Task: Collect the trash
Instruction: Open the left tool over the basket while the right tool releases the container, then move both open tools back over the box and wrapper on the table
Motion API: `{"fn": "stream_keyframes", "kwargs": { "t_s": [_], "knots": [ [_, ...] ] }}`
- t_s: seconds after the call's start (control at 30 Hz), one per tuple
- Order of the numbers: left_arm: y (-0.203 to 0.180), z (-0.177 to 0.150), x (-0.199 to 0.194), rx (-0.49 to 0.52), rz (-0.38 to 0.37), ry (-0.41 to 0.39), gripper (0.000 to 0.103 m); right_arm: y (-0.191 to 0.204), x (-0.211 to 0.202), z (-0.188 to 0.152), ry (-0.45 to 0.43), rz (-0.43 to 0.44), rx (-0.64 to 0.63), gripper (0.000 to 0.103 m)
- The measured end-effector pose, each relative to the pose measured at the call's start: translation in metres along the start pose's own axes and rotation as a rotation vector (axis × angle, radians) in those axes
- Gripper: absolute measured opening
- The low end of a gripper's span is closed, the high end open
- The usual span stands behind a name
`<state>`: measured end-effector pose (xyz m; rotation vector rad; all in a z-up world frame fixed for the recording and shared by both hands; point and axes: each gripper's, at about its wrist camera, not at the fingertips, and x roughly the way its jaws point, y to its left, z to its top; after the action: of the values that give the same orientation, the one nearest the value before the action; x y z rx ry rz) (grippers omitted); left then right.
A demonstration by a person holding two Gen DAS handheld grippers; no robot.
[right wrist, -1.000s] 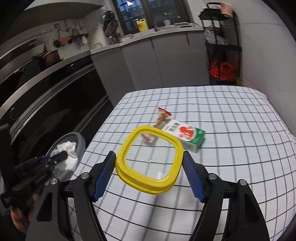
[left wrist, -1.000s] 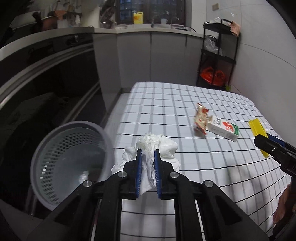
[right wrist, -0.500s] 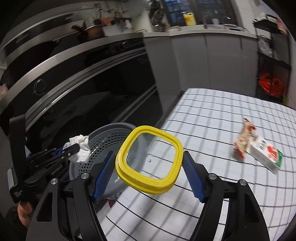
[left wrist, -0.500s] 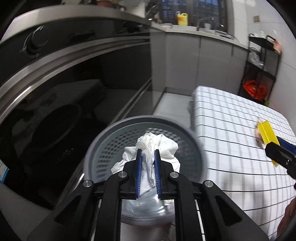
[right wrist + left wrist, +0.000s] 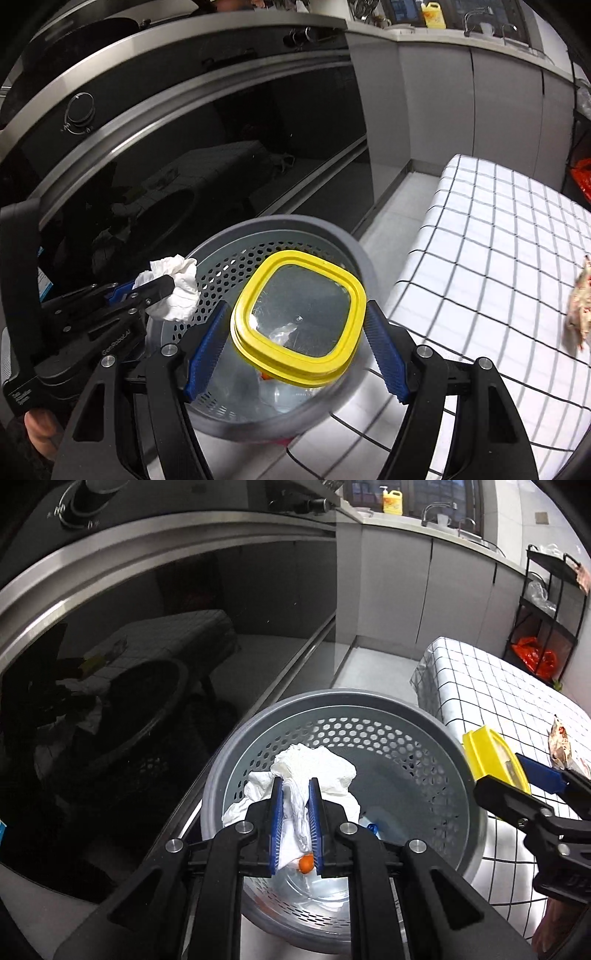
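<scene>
Table (image 5: 491, 266) had a white black-grid cloth over it, with a crumpled snack wrapper (image 5: 580, 310) lying near its right edge. Grey perforated bin (image 5: 417, 738) sat on the floor (image 5: 373, 664) right beside it.

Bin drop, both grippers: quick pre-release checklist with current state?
1. Crumpled tissue clamped in left gripper: ok.
2. Tissue over the opening of the grey bin: ok.
3. Yellow-rimmed lid held between the right gripper fingers: ok.
4. Lid over the bin opening: ok in the right wrist view; in the left wrist view it sits near the rim, so margin cannot tell.
5. Room in bin: ok, only a few items at the bottom.
6. Grippers apart from each other: ok.
</scene>
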<state>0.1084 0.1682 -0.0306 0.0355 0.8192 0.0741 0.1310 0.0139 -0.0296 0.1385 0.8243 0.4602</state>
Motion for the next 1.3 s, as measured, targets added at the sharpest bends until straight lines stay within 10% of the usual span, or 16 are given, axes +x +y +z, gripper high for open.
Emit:
{"fn": "stream_keyframes", "kwargs": {
  "t_s": [0.47, 0.67, 1.3],
  "knots": [
    [0.008, 0.0, 0.005, -0.028, 0.0, 0.016, 0.019, 0.001, 0.015, 0.006, 0.009, 0.02, 0.0, 0.071],
    [0.008, 0.001, 0.003, -0.03, 0.008, 0.001, 0.05, -0.004, 0.012, 0.008, 0.004, 0.033, 0.028, 0.079],
    [0.007, 0.0, 0.001, -0.036, -0.005, 0.003, 0.05, -0.007, -0.004, -0.004, -0.013, 0.002, 0.038, 0.079]
  ]
}}
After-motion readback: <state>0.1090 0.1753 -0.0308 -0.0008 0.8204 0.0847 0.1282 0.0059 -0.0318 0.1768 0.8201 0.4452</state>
